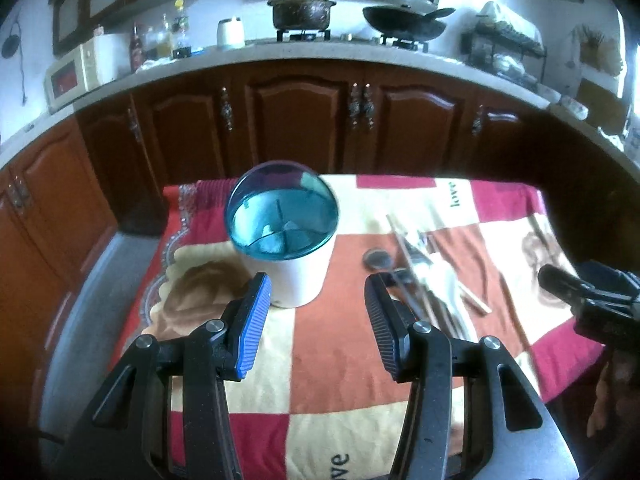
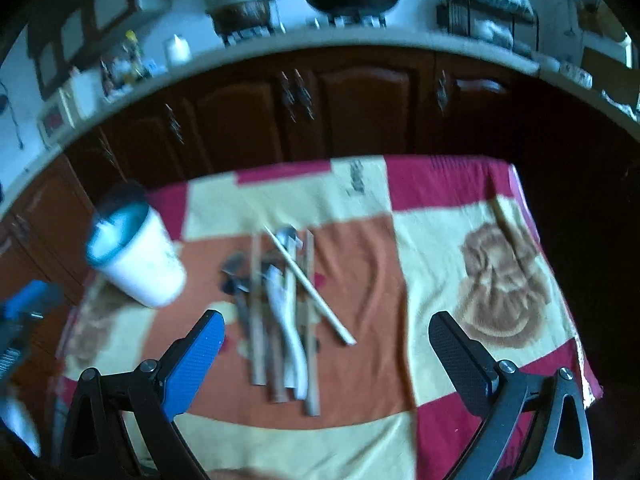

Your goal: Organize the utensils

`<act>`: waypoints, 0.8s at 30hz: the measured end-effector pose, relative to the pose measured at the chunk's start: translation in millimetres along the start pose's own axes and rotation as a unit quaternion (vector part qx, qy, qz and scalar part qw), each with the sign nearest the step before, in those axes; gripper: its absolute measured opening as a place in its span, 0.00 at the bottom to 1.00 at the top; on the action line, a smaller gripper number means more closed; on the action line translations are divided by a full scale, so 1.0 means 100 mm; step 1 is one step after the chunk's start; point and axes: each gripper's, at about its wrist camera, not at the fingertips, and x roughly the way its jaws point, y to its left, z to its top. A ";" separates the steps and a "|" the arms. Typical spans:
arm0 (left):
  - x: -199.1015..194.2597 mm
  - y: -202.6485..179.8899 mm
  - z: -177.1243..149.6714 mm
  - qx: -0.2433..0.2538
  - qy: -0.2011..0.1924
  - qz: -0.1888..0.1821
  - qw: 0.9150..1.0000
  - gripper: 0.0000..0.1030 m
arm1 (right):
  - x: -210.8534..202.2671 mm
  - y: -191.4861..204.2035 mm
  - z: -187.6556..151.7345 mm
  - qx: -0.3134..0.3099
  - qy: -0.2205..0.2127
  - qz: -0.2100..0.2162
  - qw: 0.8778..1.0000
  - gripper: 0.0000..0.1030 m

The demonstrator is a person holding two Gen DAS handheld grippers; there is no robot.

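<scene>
A white utensil holder with a blue divided rim (image 1: 285, 240) stands on the checked tablecloth; it also shows at the left of the right wrist view (image 2: 138, 258). A pile of utensils (image 2: 282, 316), with chopsticks, spoons and a white ladle-like piece, lies to its right, seen too in the left wrist view (image 1: 430, 276). My left gripper (image 1: 318, 294) is open, above the cloth between holder and pile. My right gripper (image 2: 326, 334) is open and empty, hovering just above the pile.
The table with its red, orange and cream cloth (image 1: 344, 360) ends at dark wooden cabinets (image 1: 300, 120) behind. A counter above holds a pot, a wok, bottles and a rack. The right gripper's body (image 1: 592, 292) shows at the right of the left wrist view.
</scene>
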 end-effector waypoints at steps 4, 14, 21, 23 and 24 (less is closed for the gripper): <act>-0.17 -0.04 0.04 0.004 -0.014 -0.005 1.000 0.47 | -0.38 0.21 0.06 -0.001 -0.034 -0.001 0.999 0.99; -0.44 -0.11 0.08 0.002 -0.040 -0.018 0.999 0.47 | -0.78 0.26 0.04 0.022 -0.066 -0.013 0.998 0.99; -0.50 -0.10 0.08 0.002 -0.042 -0.023 0.999 0.47 | -0.87 0.35 0.00 0.008 -0.074 -0.021 0.997 0.99; -0.51 -0.08 0.07 -0.002 -0.041 -0.026 0.999 0.47 | -0.87 0.39 0.00 0.002 -0.074 -0.022 0.997 0.99; -0.50 -0.08 0.07 -0.004 -0.039 -0.028 0.999 0.47 | -0.87 0.40 0.00 0.000 -0.073 -0.022 0.997 0.99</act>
